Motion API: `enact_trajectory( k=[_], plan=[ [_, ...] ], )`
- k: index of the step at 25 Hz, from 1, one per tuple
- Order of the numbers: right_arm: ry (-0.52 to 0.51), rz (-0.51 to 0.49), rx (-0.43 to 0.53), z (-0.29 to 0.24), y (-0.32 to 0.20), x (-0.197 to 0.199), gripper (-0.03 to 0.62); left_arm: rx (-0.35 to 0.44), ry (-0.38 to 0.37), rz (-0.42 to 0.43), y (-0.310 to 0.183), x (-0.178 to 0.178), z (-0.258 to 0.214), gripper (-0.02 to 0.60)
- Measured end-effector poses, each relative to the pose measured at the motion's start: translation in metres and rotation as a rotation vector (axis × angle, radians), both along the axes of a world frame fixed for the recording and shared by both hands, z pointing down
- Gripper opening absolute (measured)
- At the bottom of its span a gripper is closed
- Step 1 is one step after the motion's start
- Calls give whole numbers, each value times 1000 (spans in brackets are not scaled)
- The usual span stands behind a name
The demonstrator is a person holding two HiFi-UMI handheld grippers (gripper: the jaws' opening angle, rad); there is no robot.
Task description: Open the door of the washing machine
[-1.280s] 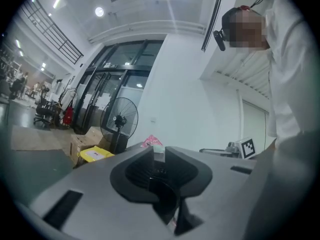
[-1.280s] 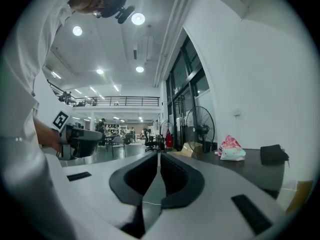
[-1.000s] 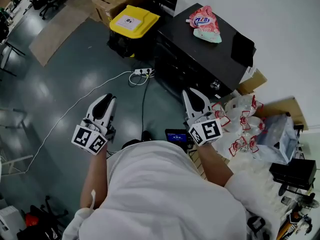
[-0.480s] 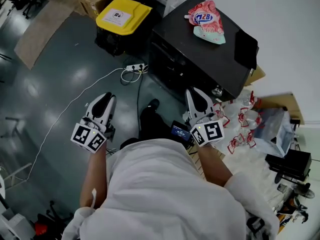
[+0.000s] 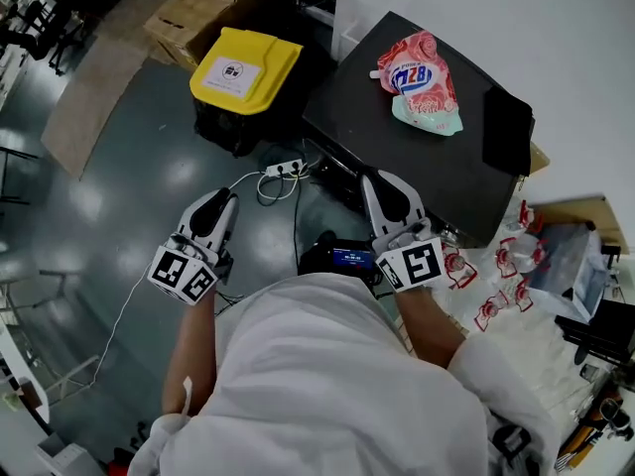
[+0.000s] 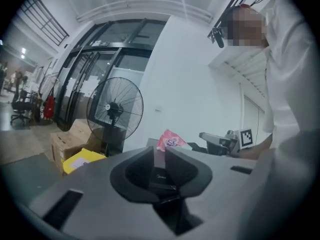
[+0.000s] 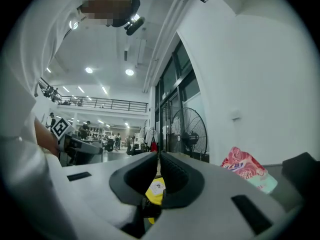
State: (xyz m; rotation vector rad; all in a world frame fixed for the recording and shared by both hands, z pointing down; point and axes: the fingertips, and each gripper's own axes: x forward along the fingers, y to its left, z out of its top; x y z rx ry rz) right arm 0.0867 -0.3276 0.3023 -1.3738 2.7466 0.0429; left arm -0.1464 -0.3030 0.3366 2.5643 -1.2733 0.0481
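barely begun, by the look of it. places the washing machine (image 5: pixel 422 162) between 1 and 2 o'clock in the head view, black and boxy, with a pink pouch (image 5: pixel 419 79) lying on its top and a yellow-lidded bin (image 5: pixel 246 59) off at 11 o'clock. shows almost nothing of the machine's front from so steeply above, so cannot make out the door or its handle, nor say whether it is ajar. finds the left gripper (image 5: pixel 220 206) at 9 o'clock over the floor, well apart from the machine, jaws a little apart with nothing between them. finds the right gripper (image 5: pixel 384 184) at 2 o'clock, near the machine's near edge, jaws all but together with only a thin slit, empty too. touches nothing, as far as can be told. leaves the whole job, probably: reach the front, find the handle, take hold, swing the door out.
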Motion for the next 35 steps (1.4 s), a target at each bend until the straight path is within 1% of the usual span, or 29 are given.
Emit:
enact_trajectory(
  k=[2,6,9,12,14,17,20,22,25,27,29,30,32,35],
  plan=[
    [-5,22,-8,0,-24,8,43,7,-24,37,-28,8,-3,75],
    [-17,88,-62,19,-61,27,42,6,-48,108,-76,27,2,75],
    [-11,130,-98,32,-74,39,43,1,-85,179,-99,48,16,75],
    [-1,191,-117,39,-80,49,43,45,-150,235,-117,64,31,75],
    [7,243,-124,44,-78,58,43,53,-164,298,-125,73,43,75],
    [18,360,-158,60,-67,76,43,25,-162,433,-136,90,67,75],
    [23,547,-196,69,-39,93,43,20,-175,644,-142,111,89,75],
    [25,667,-207,69,-21,96,43,4,-192,768,-144,118,109,75],
    [23,810,-239,77,6,92,43,-31,-280,916,-142,118,150,75],
    [11,902,-267,84,24,86,43,-7,-325,1031,-137,122,167,75],
    [12,988,-288,94,42,75,43,25,-350,1151,-129,123,182,75],
    [21,1028,-300,100,51,67,42,28,-356,1200,-124,122,191,77],
    [31,1097,-322,110,68,53,43,14,-355,1255,-118,118,209,80],
    [22,1142,-340,127,86,34,43,-13,-350,1264,-116,116,233,89]
  ],
)
